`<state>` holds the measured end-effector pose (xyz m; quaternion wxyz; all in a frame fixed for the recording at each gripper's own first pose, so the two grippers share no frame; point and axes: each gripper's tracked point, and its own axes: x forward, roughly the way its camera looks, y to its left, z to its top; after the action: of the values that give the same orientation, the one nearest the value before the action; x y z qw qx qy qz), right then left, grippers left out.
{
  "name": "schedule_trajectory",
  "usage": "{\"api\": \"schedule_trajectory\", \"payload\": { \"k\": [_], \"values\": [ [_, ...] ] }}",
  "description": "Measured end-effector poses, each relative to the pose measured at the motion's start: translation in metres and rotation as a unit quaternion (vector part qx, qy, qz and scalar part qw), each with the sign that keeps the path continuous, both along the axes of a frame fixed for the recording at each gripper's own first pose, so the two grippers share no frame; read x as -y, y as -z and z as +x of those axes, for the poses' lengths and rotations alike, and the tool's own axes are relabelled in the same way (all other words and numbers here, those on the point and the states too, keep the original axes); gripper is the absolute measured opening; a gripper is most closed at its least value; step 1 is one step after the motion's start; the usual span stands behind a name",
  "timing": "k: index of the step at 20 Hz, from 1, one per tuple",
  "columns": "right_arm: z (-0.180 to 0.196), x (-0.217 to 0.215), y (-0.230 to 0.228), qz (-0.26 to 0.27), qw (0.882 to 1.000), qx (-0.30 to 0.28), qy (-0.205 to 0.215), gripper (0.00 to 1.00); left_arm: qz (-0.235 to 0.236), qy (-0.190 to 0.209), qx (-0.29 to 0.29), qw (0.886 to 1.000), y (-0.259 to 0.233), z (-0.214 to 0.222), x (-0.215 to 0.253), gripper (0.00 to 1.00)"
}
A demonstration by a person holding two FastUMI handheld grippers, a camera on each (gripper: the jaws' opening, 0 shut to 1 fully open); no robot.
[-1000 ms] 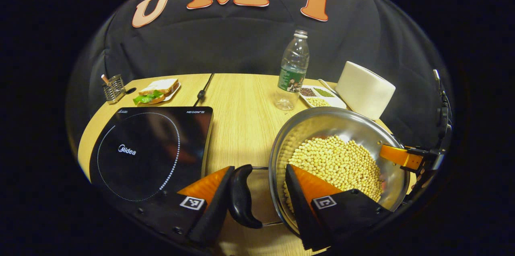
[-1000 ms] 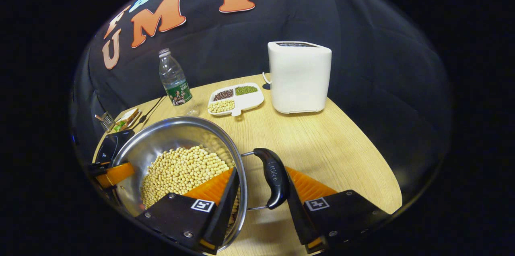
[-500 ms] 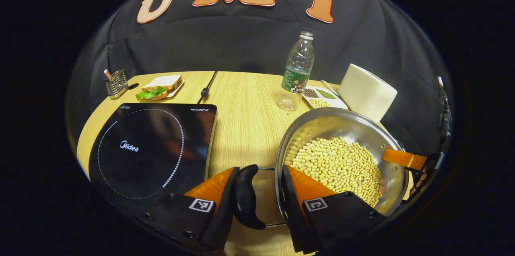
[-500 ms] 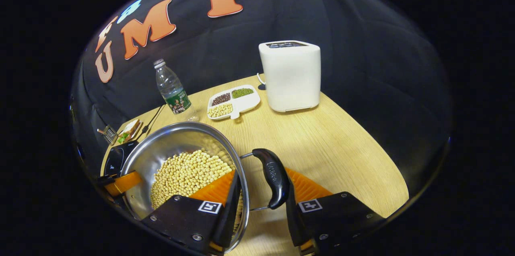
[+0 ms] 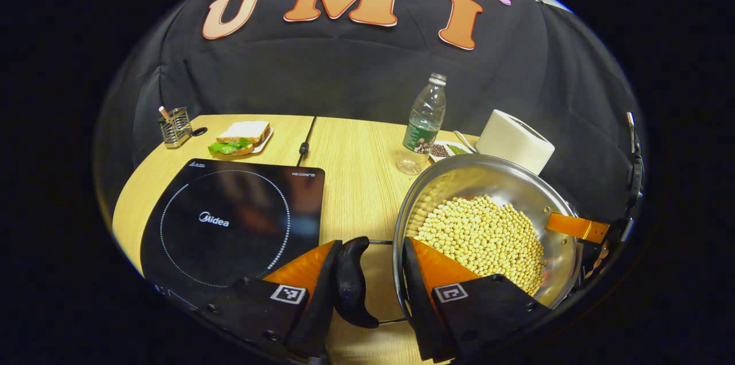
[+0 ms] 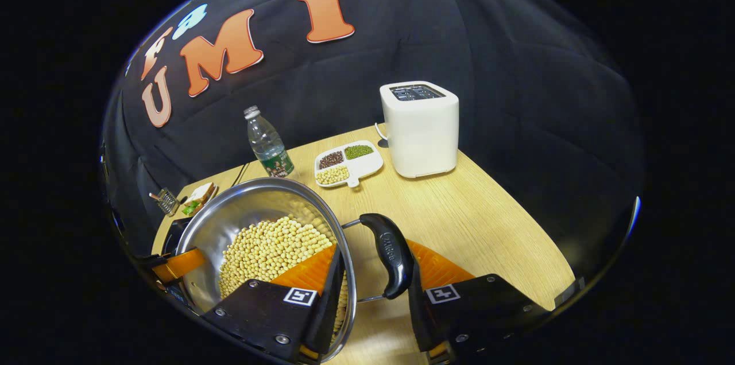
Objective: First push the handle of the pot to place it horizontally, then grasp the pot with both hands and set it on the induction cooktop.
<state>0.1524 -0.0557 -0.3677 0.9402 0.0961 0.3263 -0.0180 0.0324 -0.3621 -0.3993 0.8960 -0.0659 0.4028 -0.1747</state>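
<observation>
- Left gripper view: the left gripper reaches in from the bottom edge. Its two orange-and-black fingers are clamped across the pot's left side: one presses the outside of the black left handle, and the other sits inside the steel rim, against the wall.
- The pot is a wide steel bowl-like pan holding a heap of pale soybeans. It is to the right of the induction cooktop, apart from it, with bare wooden table between them.
- At the pot's far right rim, an orange finger of the right gripper reaches over the edge.
- Farther back stand a plastic bottle, a white toaster, a sandwich on a plate and a small wire holder.
- Right gripper view: the right gripper enters from the bottom. One finger lies inside the pot on the soybeans; the other presses the outer face of the black right handle, so rim and handle are pinched between them.
- Behind are the toaster, a divided white dish of beans and the bottle. Whether the pot touches the table cannot be told.
</observation>
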Motion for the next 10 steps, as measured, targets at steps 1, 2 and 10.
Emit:
{"api": "schedule_trajectory", "payload": {
  "k": [1,2,10],
  "values": [
    [-0.003,-0.003,-0.006,0.001,1.000,0.002,-0.001,0.55,0.000,-0.001,0.005,1.000,-0.007,0.001,-0.005,0.68],
    [-0.004,-0.007,-0.012,0.003,1.000,0.005,-0.002,0.55,0.002,-0.002,0.012,1.000,-0.014,0.001,-0.010,0.70],
    [-0.018,-0.042,-0.054,-0.003,0.999,0.030,-0.013,0.55,-0.005,-0.015,0.027,0.999,-0.050,0.004,-0.054,0.63]
  ]
}}
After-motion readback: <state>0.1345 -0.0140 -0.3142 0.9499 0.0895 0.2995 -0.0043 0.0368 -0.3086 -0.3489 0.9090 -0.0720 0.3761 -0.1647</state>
